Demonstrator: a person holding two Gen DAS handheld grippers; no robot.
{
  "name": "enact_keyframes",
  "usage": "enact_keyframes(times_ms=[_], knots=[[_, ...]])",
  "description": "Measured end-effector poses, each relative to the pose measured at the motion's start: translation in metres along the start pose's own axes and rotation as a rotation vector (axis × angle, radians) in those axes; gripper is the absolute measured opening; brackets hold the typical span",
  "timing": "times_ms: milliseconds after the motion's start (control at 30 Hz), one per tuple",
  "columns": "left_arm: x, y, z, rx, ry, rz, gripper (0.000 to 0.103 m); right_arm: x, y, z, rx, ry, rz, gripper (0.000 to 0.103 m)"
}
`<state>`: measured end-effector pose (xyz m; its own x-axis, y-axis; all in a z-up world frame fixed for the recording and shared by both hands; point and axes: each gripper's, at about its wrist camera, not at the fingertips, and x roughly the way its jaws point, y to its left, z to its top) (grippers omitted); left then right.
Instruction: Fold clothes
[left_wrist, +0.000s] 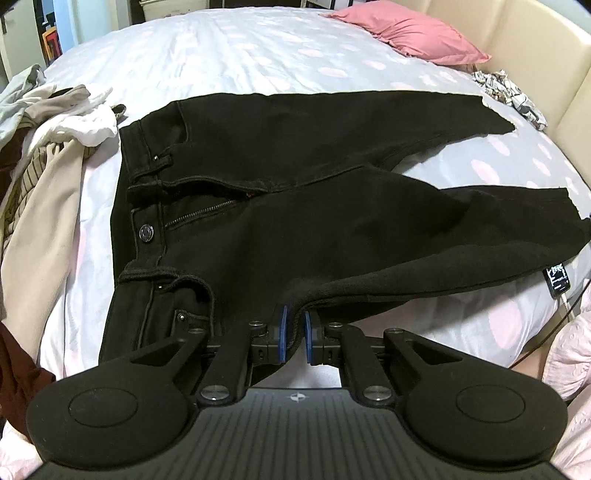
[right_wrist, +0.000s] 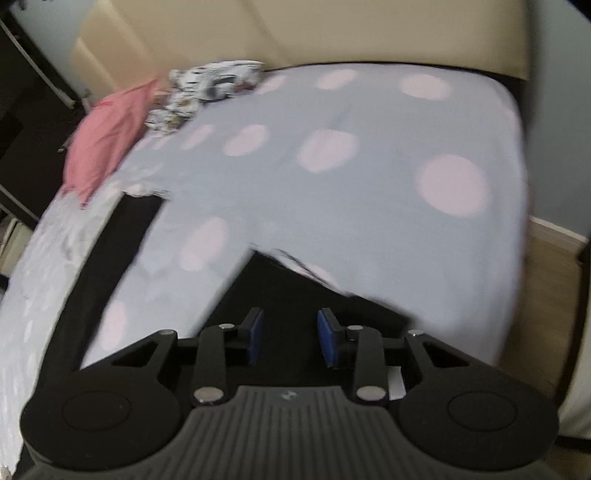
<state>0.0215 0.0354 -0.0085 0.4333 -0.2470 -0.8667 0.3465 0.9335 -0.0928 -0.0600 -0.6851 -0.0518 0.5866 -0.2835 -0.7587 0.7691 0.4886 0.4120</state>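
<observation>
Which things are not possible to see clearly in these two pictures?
- Left wrist view: the left gripper hides the near edge of the black jeans that it pinches.
- Left wrist view: the clothes pile is cut off by the picture's left edge.
- Right wrist view: blur smears the patterned cloth; its print is unreadable.

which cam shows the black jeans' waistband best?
Left wrist. The black jeans lie spread across the bed, waistband, button and zipper sharp. Right wrist view is blurred and shows only the two leg ends, no waistband.
</observation>
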Motion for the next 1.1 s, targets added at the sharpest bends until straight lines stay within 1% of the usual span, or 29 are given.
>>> enact_keyframes(times_ms=[67, 133, 233, 300, 367, 400, 467, 500, 567, 700, 733, 767, 867, 933, 967, 1000, 1067, 1100], knots=[[0.002, -0.001, -0.002, -0.006, 0.010, 0.006, 0.008, 0.012, 0.011, 0.008, -0.005, 0.009, 0.000, 0.037], [0.003, -0.002, -0.003, -0.013, 0.017, 0.013, 0.008, 0.029, 0.018, 0.011, 0.011, 0.053, -0.002, 0.040], [0.004, -0.003, -0.005, -0.024, 0.023, 0.024, 0.008, 0.055, 0.025, 0.010, 0.061, 0.114, 0.001, 0.040], [0.006, -0.003, -0.006, -0.032, 0.030, 0.031, 0.008, 0.068, 0.030, 0.006, 0.054, 0.142, -0.034, 0.040], [0.008, -0.003, -0.006, -0.041, 0.042, 0.037, 0.008, 0.077, 0.039, 0.003, 0.012, 0.148, -0.071, 0.040], [0.009, -0.003, -0.006, -0.044, 0.047, 0.040, 0.008, 0.079, 0.042, 0.003, -0.010, 0.151, -0.090, 0.035], [0.012, -0.003, -0.005, -0.051, 0.057, 0.046, 0.008, 0.083, 0.045, 0.002, -0.036, 0.144, -0.122, 0.021], [0.013, -0.003, -0.004, -0.052, 0.062, 0.050, 0.008, 0.084, 0.045, 0.001, -0.033, 0.135, -0.128, 0.017], [0.016, -0.005, -0.003, -0.052, 0.071, 0.057, 0.008, 0.084, 0.042, 0.004, 0.001, 0.106, -0.098, 0.015], [0.018, -0.007, -0.002, -0.049, 0.087, 0.064, 0.008, 0.082, 0.050, 0.012, 0.025, 0.032, 0.011, 0.012], [0.018, -0.007, -0.002, -0.046, 0.090, 0.065, 0.008, 0.083, 0.054, 0.015, 0.019, 0.012, 0.037, 0.012], [0.018, -0.008, -0.002, -0.044, 0.093, 0.065, 0.008, 0.085, 0.059, 0.017, -0.001, 0.004, 0.039, 0.012], [0.019, -0.009, -0.002, -0.035, 0.102, 0.072, 0.008, 0.097, 0.066, 0.019, -0.009, 0.038, 0.001, 0.012], [0.019, -0.010, -0.003, -0.041, 0.101, 0.076, 0.008, 0.098, 0.061, 0.019, 0.010, 0.053, -0.001, 0.015], [0.019, -0.009, -0.004, -0.047, 0.100, 0.076, 0.008, 0.094, 0.060, 0.021, 0.003, 0.047, 0.002, 0.025], [0.019, -0.009, -0.005, -0.053, 0.098, 0.075, 0.008, 0.088, 0.058, 0.023, -0.009, 0.032, -0.002, 0.031], [0.019, -0.009, -0.007, -0.059, 0.095, 0.073, 0.008, 0.070, 0.051, 0.027, -0.034, -0.006, -0.002, 0.039], [0.018, -0.008, -0.007, -0.060, 0.093, 0.072, 0.008, 0.062, 0.046, 0.028, -0.037, -0.009, -0.003, 0.039]])
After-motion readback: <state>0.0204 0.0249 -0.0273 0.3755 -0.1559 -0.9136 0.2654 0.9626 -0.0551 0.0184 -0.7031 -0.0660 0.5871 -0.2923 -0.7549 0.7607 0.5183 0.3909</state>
